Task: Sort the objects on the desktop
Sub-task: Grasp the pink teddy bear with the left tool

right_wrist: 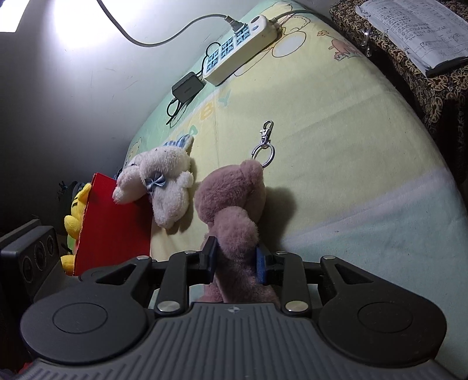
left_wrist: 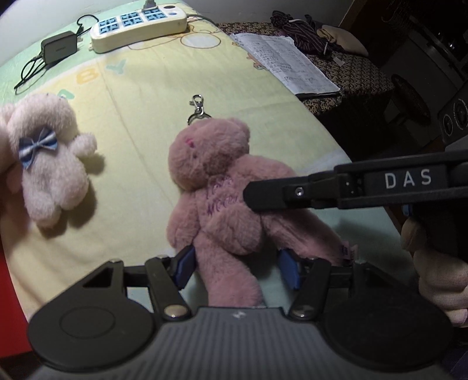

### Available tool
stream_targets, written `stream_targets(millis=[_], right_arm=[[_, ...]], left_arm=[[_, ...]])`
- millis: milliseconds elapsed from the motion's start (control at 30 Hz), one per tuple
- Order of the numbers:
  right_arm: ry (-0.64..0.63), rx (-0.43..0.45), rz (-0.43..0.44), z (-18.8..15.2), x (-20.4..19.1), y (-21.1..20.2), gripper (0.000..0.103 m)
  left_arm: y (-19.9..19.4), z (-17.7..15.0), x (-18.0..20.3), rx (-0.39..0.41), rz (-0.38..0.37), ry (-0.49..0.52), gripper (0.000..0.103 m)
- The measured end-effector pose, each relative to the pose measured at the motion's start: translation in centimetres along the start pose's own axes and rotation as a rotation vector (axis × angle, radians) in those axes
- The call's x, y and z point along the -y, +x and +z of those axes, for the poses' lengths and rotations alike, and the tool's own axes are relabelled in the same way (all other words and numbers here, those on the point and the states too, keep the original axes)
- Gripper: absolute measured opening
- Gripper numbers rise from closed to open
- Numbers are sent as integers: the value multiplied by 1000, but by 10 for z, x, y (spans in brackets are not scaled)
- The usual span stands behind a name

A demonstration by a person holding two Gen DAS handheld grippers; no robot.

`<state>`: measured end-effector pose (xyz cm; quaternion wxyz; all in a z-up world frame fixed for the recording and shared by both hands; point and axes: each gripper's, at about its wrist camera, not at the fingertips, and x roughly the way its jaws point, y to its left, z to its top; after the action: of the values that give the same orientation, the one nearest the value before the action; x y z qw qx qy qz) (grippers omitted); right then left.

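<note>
Gripped the right gripper [right_wrist: 237,261] in a hand [left_wrist: 438,277] at 4 o'clock of the left view, wrapped round the black handle, with the fingers reaching in level from 3 o'clock. Clenched it on a limb of the pink bear [left_wrist: 222,181], plush bulging above both pads in the right view. Held the left gripper [left_wrist: 235,269] low at 6 o'clock, released, blue pads set wide to either side of one bear leg, a strip of blanket [left_wrist: 131,96] showing between leg and right-hand pad.

Sprawled face up at the middle of the blanket, head toward 12 o'clock: dusty pink, shaggy, purple stitched lettering on the chest too blurred to read, a small label by one foot at 4 o'clock. Carried a silver ring and clasp [left_wrist: 199,109] at the crown, stretched flat toward 12.

Near it at 9 o'clock, apart: a white bear [left_wrist: 49,155] with a blue striped bow, one arm over the edge of a red box [right_wrist: 117,228]. Behind that box, at 9 in the right view: a yellow toy [right_wrist: 77,210]. Farther off at 11 o'clock, by the wall: a cream power strip [left_wrist: 137,24], a black adapter [left_wrist: 58,46] just beside it, cables looped. At 1 o'clock, off the blanket: written sheets [left_wrist: 286,64] on patterned cloth.
</note>
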<state>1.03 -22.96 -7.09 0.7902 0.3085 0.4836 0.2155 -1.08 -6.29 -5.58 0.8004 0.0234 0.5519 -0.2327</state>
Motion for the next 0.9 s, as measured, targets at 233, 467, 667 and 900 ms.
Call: stream_targets(millis=[233,467,667,900], right_arm=[[-26,31,-31,3,-7,12,45],[-17,1,-21,2,-11,18,41],[-27,-3,-22,0,-14,10,39],[-28,43,-19,-11,-17,-4,37]], left_arm=[[2,-1,-7,29,47,-48,67],[-6,-10,-10,78,89,-48,80],[-5,-4,-9,82,29,-61,71],[-8,-4,0,91,-1,-25,69]])
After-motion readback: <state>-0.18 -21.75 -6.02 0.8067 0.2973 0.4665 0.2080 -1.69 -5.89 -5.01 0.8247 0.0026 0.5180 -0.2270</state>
